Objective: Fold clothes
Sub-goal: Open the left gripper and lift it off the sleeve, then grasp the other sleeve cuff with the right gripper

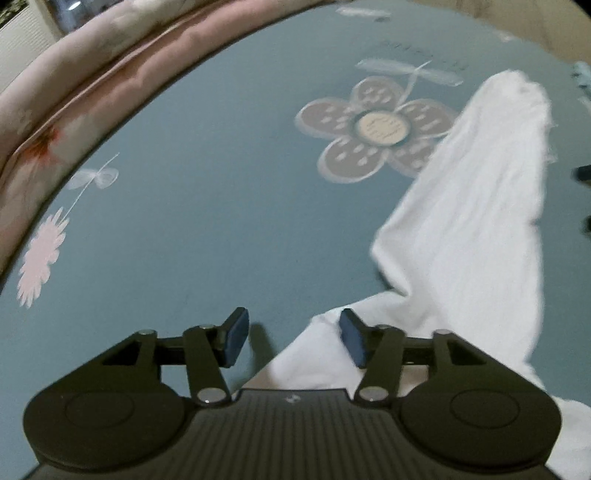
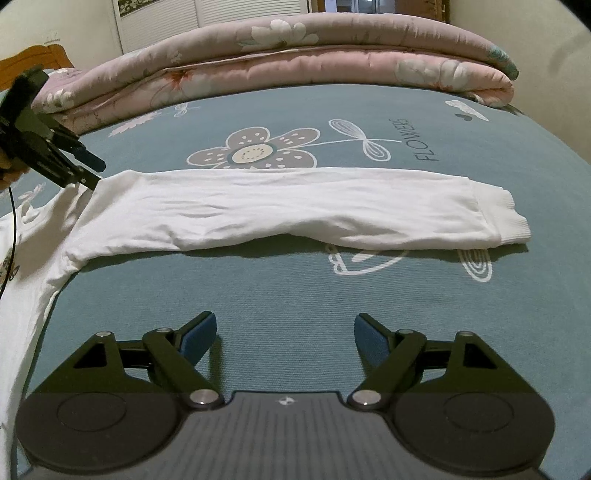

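A white long-sleeved garment (image 2: 280, 206) lies on the blue bedsheet (image 2: 280, 295), one sleeve stretched flat to the right and ending in a ribbed cuff (image 2: 506, 221). In the left wrist view the same white cloth (image 1: 469, 192) runs away up to the right, blurred. My left gripper (image 1: 291, 336) is open at the shoulder end, its right pad over the cloth edge; it also shows in the right wrist view, left gripper (image 2: 92, 170). My right gripper (image 2: 284, 339) is open above bare sheet, in front of the sleeve, holding nothing.
A folded pink floral quilt (image 2: 295, 62) lies along the far side of the bed, pink quilt (image 1: 74, 99) at the left wrist view's upper left. The sheet carries a printed flower (image 2: 255, 151). A white slatted door (image 2: 210, 18) stands behind.
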Tool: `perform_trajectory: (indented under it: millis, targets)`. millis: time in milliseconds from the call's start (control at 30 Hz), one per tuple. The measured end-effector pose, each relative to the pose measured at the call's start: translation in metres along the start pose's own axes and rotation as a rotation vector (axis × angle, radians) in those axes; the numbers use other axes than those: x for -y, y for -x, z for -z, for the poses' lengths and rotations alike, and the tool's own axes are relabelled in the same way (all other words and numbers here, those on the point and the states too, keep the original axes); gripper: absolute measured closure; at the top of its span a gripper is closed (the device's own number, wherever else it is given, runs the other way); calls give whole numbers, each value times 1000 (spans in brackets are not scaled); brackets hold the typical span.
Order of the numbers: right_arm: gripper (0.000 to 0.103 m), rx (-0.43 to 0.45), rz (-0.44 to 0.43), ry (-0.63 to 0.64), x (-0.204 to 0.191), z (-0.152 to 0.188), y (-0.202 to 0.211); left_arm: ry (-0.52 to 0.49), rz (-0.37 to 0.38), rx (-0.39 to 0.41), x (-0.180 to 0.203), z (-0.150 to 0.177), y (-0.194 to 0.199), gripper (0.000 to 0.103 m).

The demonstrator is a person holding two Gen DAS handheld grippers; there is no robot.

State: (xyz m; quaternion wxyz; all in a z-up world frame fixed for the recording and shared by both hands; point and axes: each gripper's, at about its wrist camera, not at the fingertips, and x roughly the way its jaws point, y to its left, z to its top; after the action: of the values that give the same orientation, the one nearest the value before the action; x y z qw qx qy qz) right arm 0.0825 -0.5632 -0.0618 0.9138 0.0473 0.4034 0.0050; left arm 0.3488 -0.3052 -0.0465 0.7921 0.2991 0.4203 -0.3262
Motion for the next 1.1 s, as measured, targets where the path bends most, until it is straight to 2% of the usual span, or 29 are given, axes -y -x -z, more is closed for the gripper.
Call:
perform_trajectory:
  millis: [67,167,300,400,467,567,800,933,1000,1067,1100]
  targets:
    - [17,1,-1,-5,0,0,0,1,-25,-12,1,3,-3,41]
    - [17,10,-17,-41,5,-1,1,1,-89,50,10,-2,12,45]
    - [17,35,-24,-121,15,-2,3,28,-96,156,29,-4,47,42]
    - [17,62,-18,-206,27,-3,6,89,-96,186,50,4,64,36]
    - [17,82,-28,-287,39,-2,8,119,-92,180,67,13,67,30]
    - [17,126,-40,-419,57,1,11,160,-74,157,90,29,68,30]
    - [17,242,-77,-749,111,16,22,205,50,135,116,61,71,27]
    - [17,301,2,-898,145,6,15,252,69,106,113,74,70,27]
    - [18,286,26,-977,163,-5,2,283,72,103,107,81,72,27]
    - [18,297,39,-994,169,-13,-6,320,80,104,98,88,76,27]
    - [28,302,47,-1001,171,-17,-9,336,80,100,95,91,77,24]
